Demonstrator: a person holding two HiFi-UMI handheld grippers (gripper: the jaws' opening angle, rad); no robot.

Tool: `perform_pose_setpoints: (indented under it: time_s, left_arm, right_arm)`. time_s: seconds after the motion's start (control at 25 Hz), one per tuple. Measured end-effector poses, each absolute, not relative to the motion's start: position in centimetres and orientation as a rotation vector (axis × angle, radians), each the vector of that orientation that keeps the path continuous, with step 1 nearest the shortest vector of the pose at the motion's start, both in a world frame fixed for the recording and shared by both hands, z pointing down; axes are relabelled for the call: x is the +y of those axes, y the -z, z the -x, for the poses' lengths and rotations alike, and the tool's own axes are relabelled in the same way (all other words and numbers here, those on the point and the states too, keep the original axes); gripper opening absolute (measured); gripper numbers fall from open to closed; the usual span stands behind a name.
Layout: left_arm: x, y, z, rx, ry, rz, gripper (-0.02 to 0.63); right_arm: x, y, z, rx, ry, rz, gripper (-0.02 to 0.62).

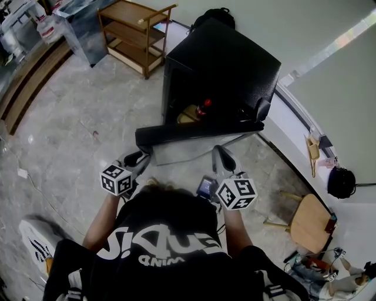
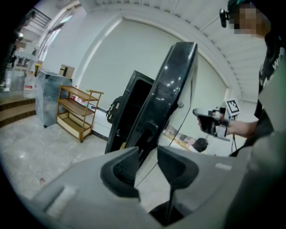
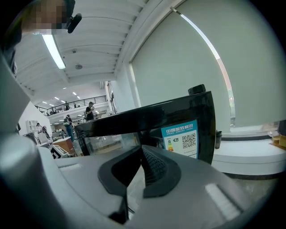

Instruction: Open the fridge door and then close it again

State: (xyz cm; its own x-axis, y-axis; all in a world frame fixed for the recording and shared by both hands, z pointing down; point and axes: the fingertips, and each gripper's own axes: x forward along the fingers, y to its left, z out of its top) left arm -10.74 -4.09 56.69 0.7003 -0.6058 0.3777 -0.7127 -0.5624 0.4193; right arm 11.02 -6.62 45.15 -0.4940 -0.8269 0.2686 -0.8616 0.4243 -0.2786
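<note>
The black mini fridge (image 1: 229,64) stands on the floor with its door (image 1: 194,134) swung wide open toward me; a red-capped bottle (image 1: 204,109) shows inside. My left gripper (image 1: 140,157) is at the door's free left end. In the left gripper view its jaws (image 2: 147,163) stand apart, with the door's edge (image 2: 172,89) and its handle recess just ahead of the gap and nothing pressed. My right gripper (image 1: 220,154) hovers in front of the door's outer face (image 3: 147,118), its fingertips (image 3: 140,150) meeting, empty.
A wooden shelf cart (image 1: 132,35) and a metal cabinet (image 1: 82,29) stand at the back left. A dark backpack (image 1: 214,14) sits behind the fridge. A raised white ledge (image 1: 294,126) runs along the right, with a wooden stool (image 1: 308,220) and a black bag (image 1: 341,182) nearby.
</note>
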Motion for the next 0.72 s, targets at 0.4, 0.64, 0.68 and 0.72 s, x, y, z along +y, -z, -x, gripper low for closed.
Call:
perform_pose_setpoints:
  time_s: [0.4, 0.64, 0.68, 0.72]
  left_arm:
    - [-2.6, -56.6, 10.4, -1.017, -0.254, -2.349, 0.124]
    - [-2.0, -56.7, 10.3, -1.017, -0.244, -2.347, 0.123]
    - [-1.9, -56.6, 10.3, -1.017, -0.243, -2.347, 0.123]
    - [-1.9, -56.6, 10.3, -1.016, -0.243, -2.347, 0.123]
  right_arm:
    - [-6.2, -45.2, -10.9, -2.575, -0.604, -1.532, -0.003]
    - [-6.4, -45.2, -11.0, -2.576, -0.604, -1.532, -0.003]
    - [-6.4, -45.2, -11.0, -2.577, -0.604, -1.533, -0.003]
    - [-6.5, -45.2, -11.0, -2.577, -0.605, -1.534, -0.003]
